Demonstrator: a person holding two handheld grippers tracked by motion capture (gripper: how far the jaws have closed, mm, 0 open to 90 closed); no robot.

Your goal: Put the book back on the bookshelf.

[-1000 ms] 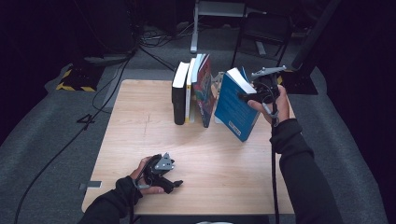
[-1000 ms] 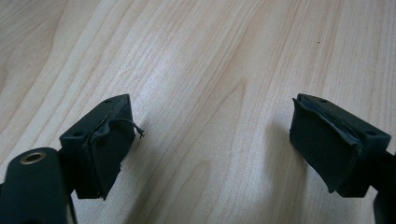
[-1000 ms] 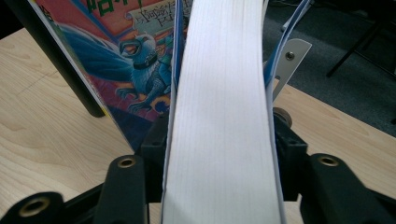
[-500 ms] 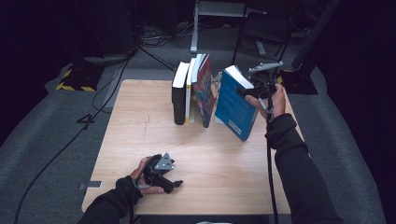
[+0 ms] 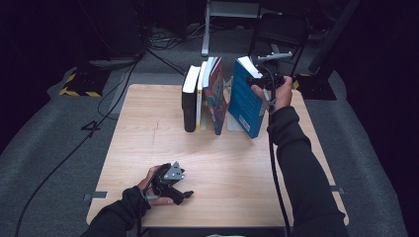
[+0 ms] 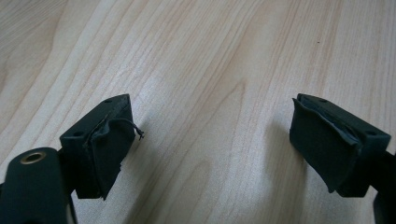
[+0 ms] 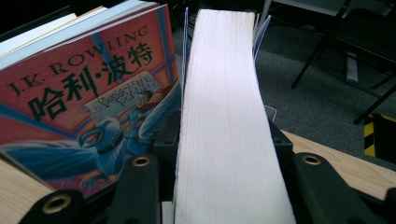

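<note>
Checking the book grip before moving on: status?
Right gripper shut on blue book, tilted. Left gripper open, empty, on table. Red book close alongside.

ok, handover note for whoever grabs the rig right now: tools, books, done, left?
Right tool: shut on the blue book, jaws either side of its page block, book tilted with its lower corner at the table.
Left tool: open, nothing between its jaws, resting low at the near left of the table.
Row of upright books stands at the far edge; the colourful cover is the nearest neighbour, apart from the blue book.
Done: blue book gripped.
Left, probably: stand it upright against the row, then release.
</note>
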